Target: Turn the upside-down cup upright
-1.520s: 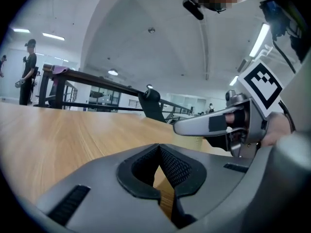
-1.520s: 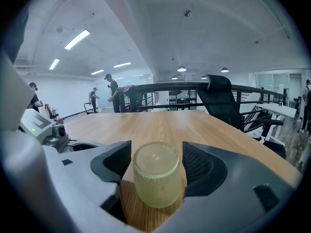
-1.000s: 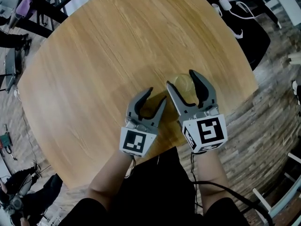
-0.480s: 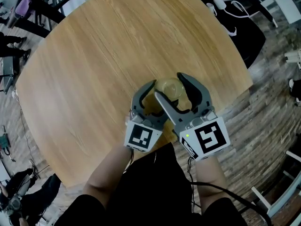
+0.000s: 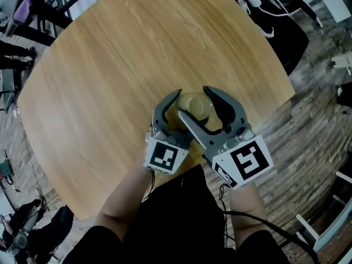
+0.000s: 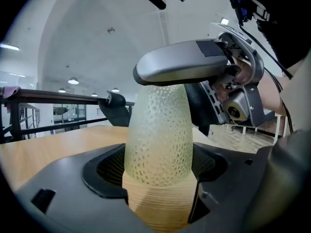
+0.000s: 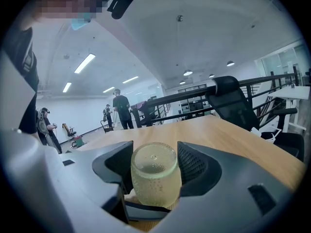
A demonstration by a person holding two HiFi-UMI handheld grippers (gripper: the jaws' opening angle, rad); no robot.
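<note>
A yellowish, dimpled translucent cup (image 5: 194, 101) stands upside down, base up, on the round wooden table (image 5: 110, 65). My left gripper (image 5: 187, 109) has just been opening its jaws, which now flank the cup's wide lower part (image 6: 158, 130); the pads sit close to its wall without squeezing. My right gripper (image 5: 194, 103) is open, higher up, around the cup's narrow top (image 7: 154, 176). One of its fingers (image 6: 180, 67) lies across the cup's top in the left gripper view. The two grippers cross each other at the cup.
The table's near edge (image 5: 181, 175) runs just under my forearms. A black chair (image 5: 286, 32) and white cables (image 5: 264, 21) are beyond the far right rim. Several people (image 7: 119, 108) stand far off in the hall.
Both grippers closed in on the cup from either side, and the cup now stands between both pairs of jaws. The left jaws spread wider. Little differs over the last half second.
</note>
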